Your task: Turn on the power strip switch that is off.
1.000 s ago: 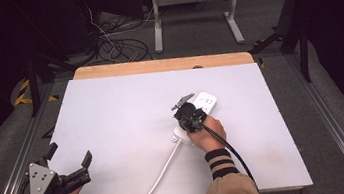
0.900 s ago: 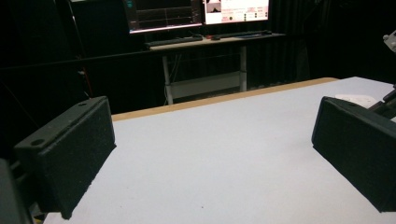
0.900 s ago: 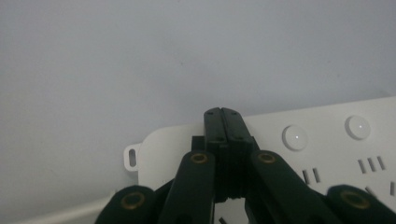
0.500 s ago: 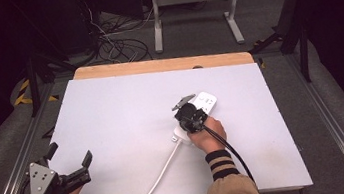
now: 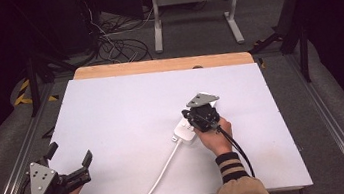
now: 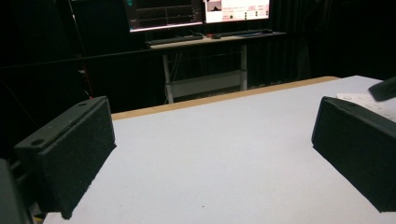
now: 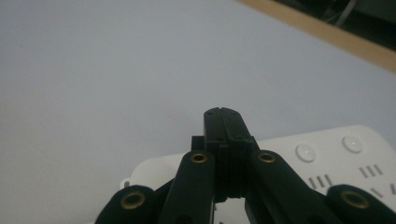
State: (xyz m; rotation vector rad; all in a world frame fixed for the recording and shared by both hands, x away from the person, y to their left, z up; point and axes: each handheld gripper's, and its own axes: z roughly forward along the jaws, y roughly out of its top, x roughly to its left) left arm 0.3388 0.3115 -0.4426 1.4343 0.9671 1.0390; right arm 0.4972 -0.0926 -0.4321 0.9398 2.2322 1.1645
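Observation:
A white power strip [image 5: 184, 132] lies right of the table's middle, and its white cable [image 5: 159, 173] runs toward the front edge. My right gripper [image 5: 189, 115] hangs over the strip with its jaws shut and nothing between them. In the right gripper view the shut right gripper [image 7: 224, 117] points over one end of the power strip [image 7: 336, 154], whose round buttons and sockets show at the right. My left gripper [image 5: 70, 153] is held at the table's front left corner, open and empty. The left gripper view has the left gripper [image 6: 210, 140] spread wide above the bare table, with the power strip [image 6: 366, 100] far right.
The white table [image 5: 122, 113] has a wooden strip [image 5: 156, 65] along its far edge. Beyond it are a desk frame [image 5: 193, 8] and loose cables [image 5: 113, 46] on the floor. Monitors [image 6: 196, 9] glow on a desk in the left gripper view.
My right hand and its gripper have shifted a little to the right over the power strip, and its grey plate now covers the strip's far end. The left gripper has stayed put.

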